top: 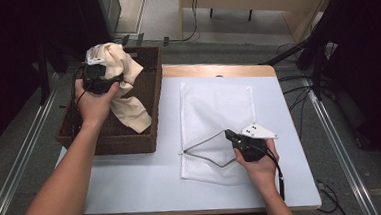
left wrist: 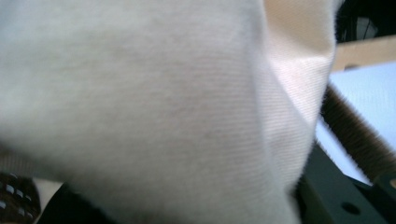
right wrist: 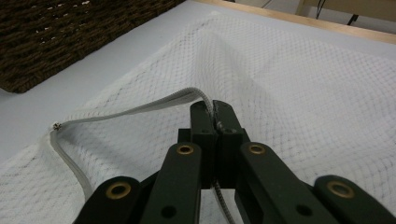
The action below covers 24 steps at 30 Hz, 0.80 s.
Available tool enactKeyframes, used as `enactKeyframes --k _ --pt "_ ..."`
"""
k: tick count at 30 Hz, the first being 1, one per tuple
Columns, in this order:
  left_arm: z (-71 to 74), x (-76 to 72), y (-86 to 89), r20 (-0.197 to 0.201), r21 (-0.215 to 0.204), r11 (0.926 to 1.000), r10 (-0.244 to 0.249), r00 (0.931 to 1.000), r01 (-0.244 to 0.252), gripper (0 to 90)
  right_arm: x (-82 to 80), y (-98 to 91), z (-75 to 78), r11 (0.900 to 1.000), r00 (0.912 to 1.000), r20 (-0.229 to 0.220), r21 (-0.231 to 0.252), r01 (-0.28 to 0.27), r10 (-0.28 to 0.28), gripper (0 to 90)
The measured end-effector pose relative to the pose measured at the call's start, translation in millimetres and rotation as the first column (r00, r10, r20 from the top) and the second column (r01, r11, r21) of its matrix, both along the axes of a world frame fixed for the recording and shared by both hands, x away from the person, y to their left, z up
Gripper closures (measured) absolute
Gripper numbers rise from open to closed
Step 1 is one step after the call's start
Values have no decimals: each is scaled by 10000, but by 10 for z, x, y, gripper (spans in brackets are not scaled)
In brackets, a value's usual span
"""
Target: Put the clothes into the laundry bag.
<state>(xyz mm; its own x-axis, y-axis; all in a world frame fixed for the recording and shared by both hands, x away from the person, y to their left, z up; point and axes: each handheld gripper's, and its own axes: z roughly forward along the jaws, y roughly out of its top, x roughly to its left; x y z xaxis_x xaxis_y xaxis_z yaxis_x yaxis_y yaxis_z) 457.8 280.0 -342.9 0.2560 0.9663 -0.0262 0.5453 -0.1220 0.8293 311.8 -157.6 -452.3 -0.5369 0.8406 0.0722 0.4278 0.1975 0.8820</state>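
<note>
In the left gripper view almost everything was hidden behind a blurred cream cloth (left wrist: 154, 107) pressed close to the lens; the jaws themselves could not be made out there, only a strip of brown basket rim (left wrist: 357, 135) and a corner of the pale table (left wrist: 369, 93) at the right edge. From the high view the left gripper (top: 96, 73) was raised over the near-left part of the wicker basket (top: 150, 90), its jaws buried in the cloth (top: 127, 86) and clamped on a bunched fold of it. The cloth hung in a long drape from the gripper down and to the right, its lower end resting inside the basket against the right wall. The basket's floor was mostly covered or in shadow.

The right gripper (top: 228, 133) rested on the white mesh bag (top: 213, 106), which lay flat on the table (top: 148, 180) just right of the basket, its long axis running away from the person. In the right gripper view the jaws were fully closed, pinching the bag's zipper edge (right wrist: 154, 105) and lifting it so the mouth gaped in a triangle toward the basket. The zipper pull (right wrist: 56, 125) sat at the far left corner of that opening, too small to read. No brand, label or writing could be read anywhere
</note>
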Motion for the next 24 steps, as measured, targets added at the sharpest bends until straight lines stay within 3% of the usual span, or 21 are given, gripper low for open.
enactKeyframes --k 1,2,5,7,8,10,12,14,17,22,24 --pt "95 -74 -8 629 -281 9994 -161 9979 178 681 -1 0 0 10000 10000 24 -4 8 -8 900" --pt "95 -74 -8 629 -281 9994 -161 9979 178 680 -3 0 1 10000 10000 40 -10 -5 5 900" --pt "277 -170 -48 1187 -769 9943 -650 9908 745 679 -5 4 1 10000 10000 58 -22 -10 10 900" --pt "472 -260 -120 1731 -1021 9859 -1137 9783 1327 677 -5 11 -1 10000 10000 93 -56 -17 18 900" --pt "472 -260 -120 1731 -1021 9859 -1137 9783 1327 676 -5 11 -1 10000 10000 93 -56 -17 18 900" --pt "617 -326 -200 2074 -959 9824 -1380 9685 1605 675 -5 13 -4 10000 10000 91 -60 -15 16 900" --pt "671 -357 -242 2308 -902 9823 -1398 9629 1643 675 -6 16 -6 10000 10000 78 -56 -8 9 900" --pt "725 -403 -282 2775 -811 9835 -1336 9514 1617 674 -7 19 -9 10000 9999 113 -79 -7 8 900" --pt "768 -437 -319 3274 -689 9895 -976 9398 1268 674 -9 19 -12 10000 9999 151 -97 5 -3 900" --pt "828 -456 -339 3687 -909 9898 -689 9270 1097 673 -6 17 -21 9999 9999 169 -116 -16 18 900" --pt "832 -455 -348 3677 -969 9901 -595 9281 1019 673 -4 20 -29 9999 9998 177 -140 -13 16 900"
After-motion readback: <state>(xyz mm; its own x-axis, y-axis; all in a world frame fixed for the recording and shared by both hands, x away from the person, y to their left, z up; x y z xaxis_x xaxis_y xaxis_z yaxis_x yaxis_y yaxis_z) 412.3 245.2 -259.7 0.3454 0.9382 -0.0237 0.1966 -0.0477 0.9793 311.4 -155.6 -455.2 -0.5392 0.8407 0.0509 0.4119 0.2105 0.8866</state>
